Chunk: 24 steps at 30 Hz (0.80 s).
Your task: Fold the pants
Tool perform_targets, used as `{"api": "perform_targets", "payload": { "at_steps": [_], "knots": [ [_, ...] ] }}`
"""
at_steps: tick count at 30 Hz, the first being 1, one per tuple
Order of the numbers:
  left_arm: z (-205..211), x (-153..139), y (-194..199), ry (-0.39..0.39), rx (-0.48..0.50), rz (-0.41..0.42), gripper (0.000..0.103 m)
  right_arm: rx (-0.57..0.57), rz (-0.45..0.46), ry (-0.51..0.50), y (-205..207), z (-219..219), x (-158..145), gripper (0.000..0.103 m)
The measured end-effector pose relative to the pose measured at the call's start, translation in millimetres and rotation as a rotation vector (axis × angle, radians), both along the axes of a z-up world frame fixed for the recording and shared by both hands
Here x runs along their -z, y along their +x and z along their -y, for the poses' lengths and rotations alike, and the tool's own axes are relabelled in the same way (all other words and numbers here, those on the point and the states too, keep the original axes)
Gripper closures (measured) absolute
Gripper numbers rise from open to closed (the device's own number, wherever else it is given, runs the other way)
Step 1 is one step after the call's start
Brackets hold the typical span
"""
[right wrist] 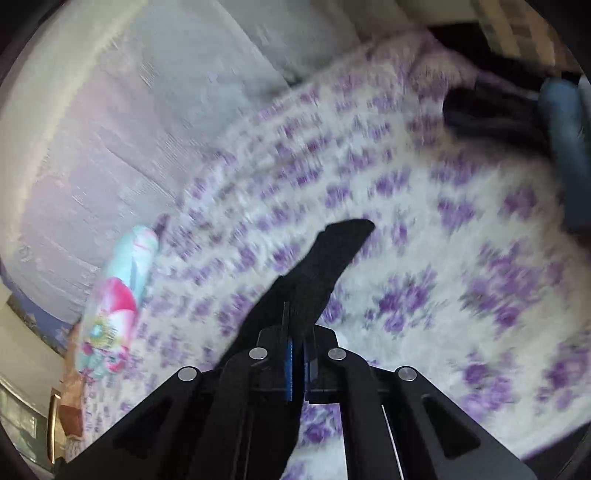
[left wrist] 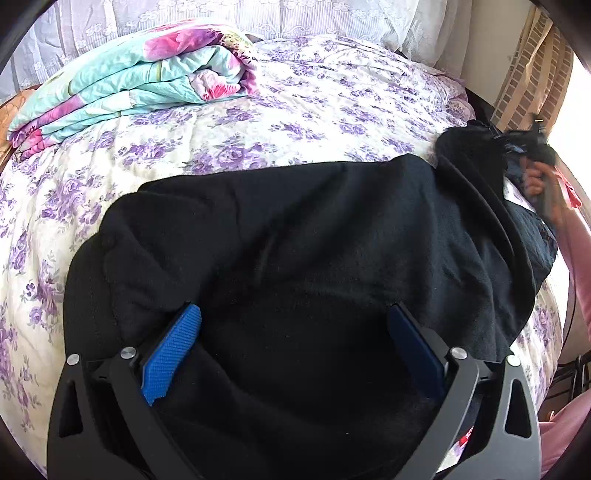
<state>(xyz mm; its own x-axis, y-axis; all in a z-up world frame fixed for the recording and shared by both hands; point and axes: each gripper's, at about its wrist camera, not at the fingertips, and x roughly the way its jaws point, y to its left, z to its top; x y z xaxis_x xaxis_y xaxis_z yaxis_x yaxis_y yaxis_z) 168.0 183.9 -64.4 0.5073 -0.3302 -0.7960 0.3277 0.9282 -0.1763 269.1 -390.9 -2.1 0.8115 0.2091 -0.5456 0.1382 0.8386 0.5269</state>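
Black pants [left wrist: 295,240] lie spread across the bed in the left wrist view. My left gripper [left wrist: 295,314] is open, its blue pads [left wrist: 171,350] wide apart just over the near part of the pants. My right gripper [right wrist: 297,350] is shut on a black edge of the pants [right wrist: 325,258] and holds it lifted above the bed; the right wrist view is blurred by motion. The right gripper also shows in the left wrist view [left wrist: 532,144] at the far right end of the pants, held by a hand.
A purple-flowered bedspread [left wrist: 314,103] covers the bed. A folded turquoise and pink quilt [left wrist: 140,81] lies at the back left, also in the right wrist view [right wrist: 118,295]. White pillows [left wrist: 314,18] line the headboard. The bed edge is at the right.
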Motion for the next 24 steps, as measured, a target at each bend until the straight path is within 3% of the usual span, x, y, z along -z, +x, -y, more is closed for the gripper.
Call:
{"api": "perform_targets", "payload": {
  "at_steps": [4, 7, 10, 12, 15, 19, 22, 23, 24],
  "knots": [
    [0, 0, 0, 0.001, 0.0, 0.001, 0.004, 0.05, 0.152, -0.058, -79, 29, -58, 0.099],
    [1, 0, 0, 0.002, 0.0, 0.001, 0.004, 0.122, 0.204, -0.073, -151, 57, -68, 0.099],
    [1, 0, 0, 0.005, 0.0, 0.002, 0.004, 0.203, 0.152, -0.066, -204, 85, -37, 0.099],
    [1, 0, 1, 0.004, 0.0, 0.001, 0.004, 0.249, 0.056, -0.055, -224, 102, 6, 0.099],
    [1, 0, 0, 0.006, -0.001, 0.003, 0.004, 0.284, -0.041, 0.075, -240, 121, 60, 0.098],
    [1, 0, 1, 0.003, -0.001, 0.004, 0.004, 0.278, -0.034, 0.169, -250, 127, 82, 0.093],
    [1, 0, 0, 0.006, -0.001, 0.006, 0.004, 0.286, -0.04, 0.154, -255, 128, 70, 0.071],
    [2, 0, 1, 0.007, -0.001, 0.007, 0.004, 0.315, -0.054, 0.121, -257, 128, 64, 0.057],
    [1, 0, 0, 0.006, -0.001, 0.005, 0.004, 0.366, -0.086, 0.065, -261, 126, 55, 0.054]
  ]
}}
